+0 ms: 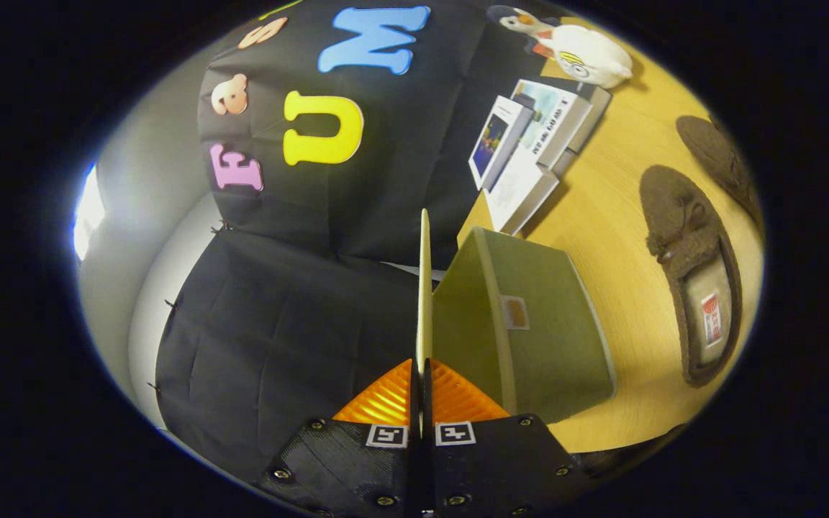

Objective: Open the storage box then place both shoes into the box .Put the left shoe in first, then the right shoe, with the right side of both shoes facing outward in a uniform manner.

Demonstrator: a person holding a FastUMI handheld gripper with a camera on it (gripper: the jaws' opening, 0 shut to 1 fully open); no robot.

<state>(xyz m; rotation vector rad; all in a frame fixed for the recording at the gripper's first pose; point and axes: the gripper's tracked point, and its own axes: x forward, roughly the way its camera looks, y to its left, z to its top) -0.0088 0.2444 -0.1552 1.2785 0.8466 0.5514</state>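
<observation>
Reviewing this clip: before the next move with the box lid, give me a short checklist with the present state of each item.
1. Grip on the lid: ok. The gripper has both fingers pressed on the thin lid, seen edge-on running ahead from between them.
2. Lid raised off the storage box: ok, it stands apart from the box body.
3. Box fully open: cannot tell, the interior is hidden.
4. Shoes within reach: ok. The near shoe and the far shoe lie on the wooden table beyond the box.
5. Which shoe is the left one: cannot tell.
6. Books apart from the box: ok.
</observation>
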